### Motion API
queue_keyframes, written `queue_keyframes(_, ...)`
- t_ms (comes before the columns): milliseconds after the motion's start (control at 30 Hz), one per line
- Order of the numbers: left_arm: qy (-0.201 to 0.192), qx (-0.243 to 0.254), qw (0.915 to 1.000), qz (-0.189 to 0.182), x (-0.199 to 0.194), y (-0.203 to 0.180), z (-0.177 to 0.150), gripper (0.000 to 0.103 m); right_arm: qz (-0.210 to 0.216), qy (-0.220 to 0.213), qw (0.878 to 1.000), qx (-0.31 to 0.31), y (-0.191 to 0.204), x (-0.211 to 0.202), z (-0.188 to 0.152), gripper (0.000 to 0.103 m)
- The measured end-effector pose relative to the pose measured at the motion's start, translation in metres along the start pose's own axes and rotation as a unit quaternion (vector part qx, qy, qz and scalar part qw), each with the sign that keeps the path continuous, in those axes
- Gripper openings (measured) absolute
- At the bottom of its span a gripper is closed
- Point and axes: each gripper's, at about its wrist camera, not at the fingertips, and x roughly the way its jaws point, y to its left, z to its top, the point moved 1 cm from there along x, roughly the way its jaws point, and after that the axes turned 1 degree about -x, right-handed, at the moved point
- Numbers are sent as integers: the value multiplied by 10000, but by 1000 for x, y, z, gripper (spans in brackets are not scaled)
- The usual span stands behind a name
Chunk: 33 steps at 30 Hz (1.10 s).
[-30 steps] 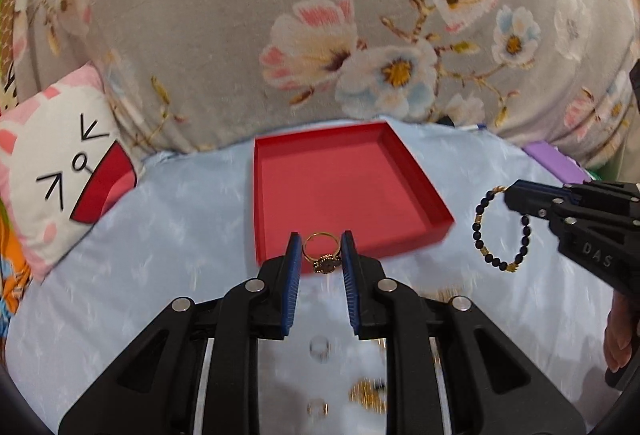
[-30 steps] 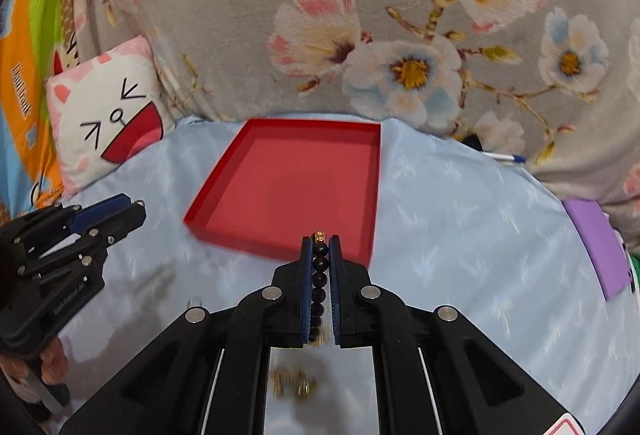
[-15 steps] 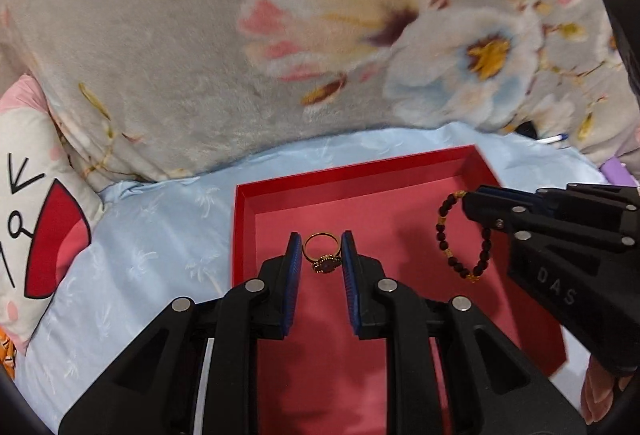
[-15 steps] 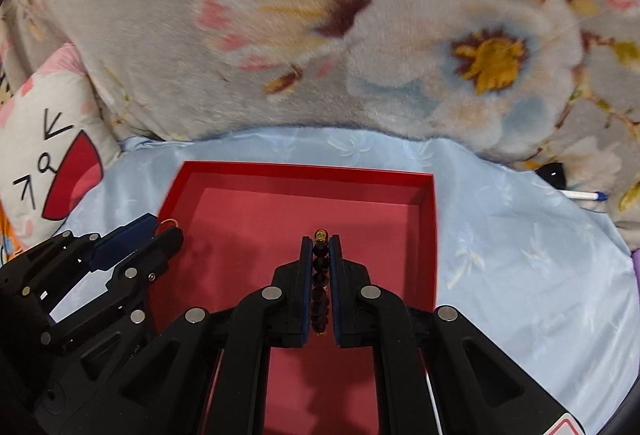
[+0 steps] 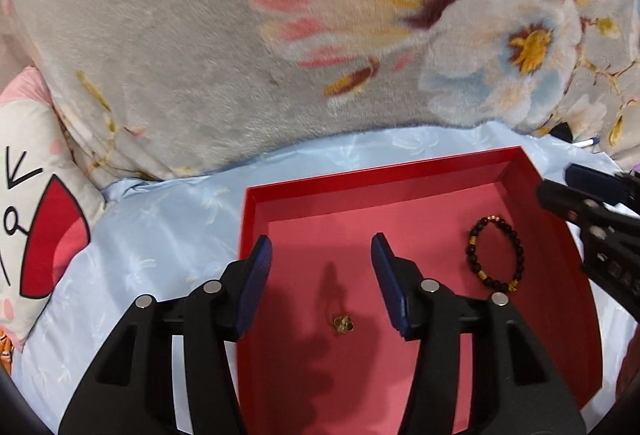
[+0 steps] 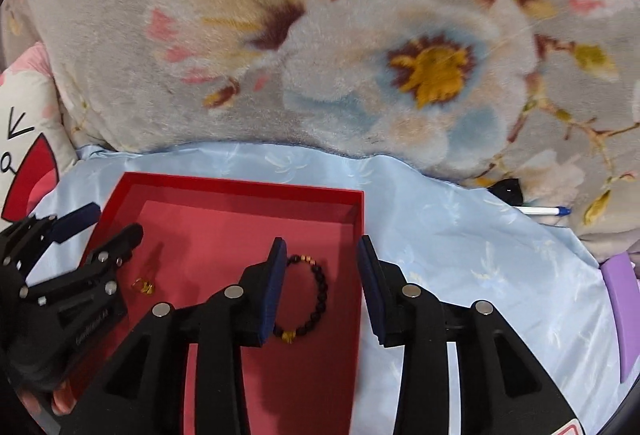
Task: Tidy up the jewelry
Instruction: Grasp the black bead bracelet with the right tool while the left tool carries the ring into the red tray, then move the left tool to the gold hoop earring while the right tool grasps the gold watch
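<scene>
A second ago our left gripper (image 5: 322,277) pinched the gold ring (image 5: 343,323) and our right gripper (image 6: 322,287) pinched the beaded bracelet (image 6: 310,299), both short of the red tray (image 5: 400,171). Half a second ago we had carried them over the tray, jaws shut on each piece. Now both pairs of jaws are opening and grip nothing. The ring lies on the tray floor below the gap between our left fingers, touching neither pad. The bracelet lies flat as a loop on the tray floor near the tray's right wall; in the right wrist view its left side is hidden behind our left-hand finger pad (image 6: 274,287), and the pads do not press it. The two pieces lie apart from each other, ring to the left, bracelet to the right.

In each view the other gripper reaches in from the side over the tray edge.

The tray sits on a pale blue satin sheet (image 6: 460,235) with a faint pattern. Behind it rises a grey plush blanket (image 5: 200,35) printed with large pink, white and blue flowers. At the left is a white cushion (image 5: 28,195) with a cartoon face and a red mouth. At the right, on the sheet, we see a purple object (image 6: 620,295) and a pen (image 6: 540,211) near the blanket's foot.
</scene>
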Motion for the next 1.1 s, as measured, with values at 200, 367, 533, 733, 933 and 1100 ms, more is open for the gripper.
queue_keyframes(200, -315, -88, 9994, 105, -55, 12, -29, 66, 231, -168, 9996, -83, 0, -57, -51, 42)
queue_keyframes(367, -343, -145, 9993, 92, -103, 23, -72, 70, 298, -136, 9992, -215, 3, -104, -112, 43)
queue_keyframes(533, -179, -268, 9995, -3, -139, 35, -121, 70, 308, -49, 9991, -292, 9, -142, -169, 43)
queue_keyframes(733, 22, -338, 9994, -109, -168, 39, -180, 70, 424, 128, 9989, -132, 11, -171, -224, 43)
queue_keyframes(933, 81, -315, 9994, -124, -181, 36, -221, 70, 451, 194, 9987, -102, 16, -185, -253, 43)
queue_keyframes(1100, -28, -273, 9996, -113, -182, 32, -230, 70, 491, 101, 9987, 33, 16, -187, -252, 43)
